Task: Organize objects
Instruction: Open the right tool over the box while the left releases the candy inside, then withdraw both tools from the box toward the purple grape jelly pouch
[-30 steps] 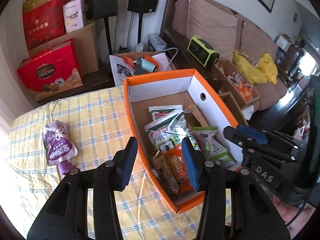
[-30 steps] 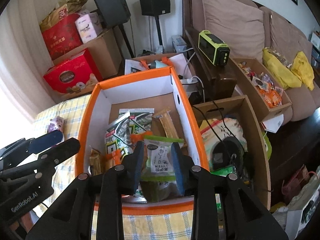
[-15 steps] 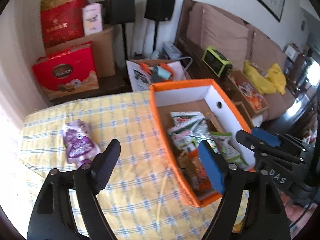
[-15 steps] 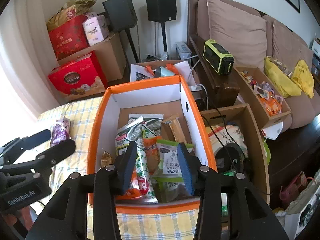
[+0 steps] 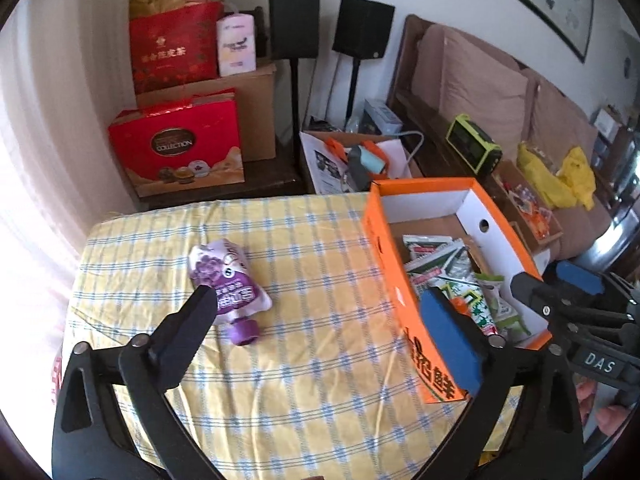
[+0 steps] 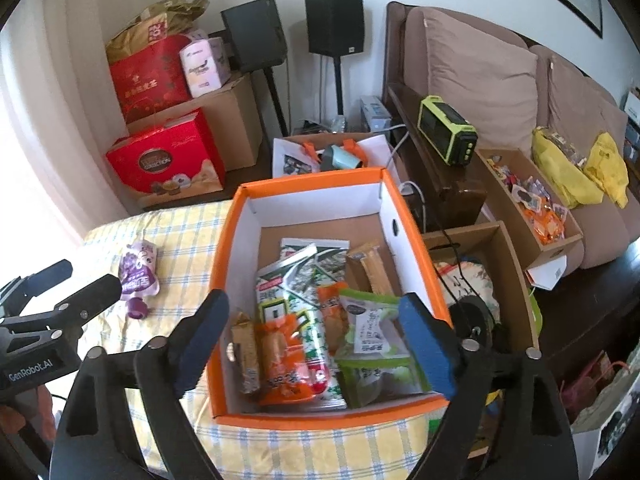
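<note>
Left tool (image 5: 320,320) wide open, holding nothing, up over the bench (image 5: 312,392). Right tool (image 6: 316,324) wide open too, empty, up over the orange box (image 6: 230,264). Only one thing left out: purple drink pouch (image 5: 226,282), flat on the yellow checked cloth (image 5: 320,240), well apart from the box, cap (image 5: 242,326) pointing to the near edge. Likely next: grab the pouch and drop it in the box. Could go wrong like this: soft, squishy pouch, shiny skin, easy to slip out of a pinch in the middle; too hard a squeeze, maybe a leak at the cap; a low grab, and the loose, wrinkly cloth comes up too. Safer at the hard round cap or the flat top seam. Box already crowded with crinkly snack packets (image 6: 304,320), green bag (image 6: 372,344) on top, so a drop near the cardboard wall might slide back out. Thin, light box, easy to push along the cloth with a bump. Both tools close together, so a knock is possible.
</note>
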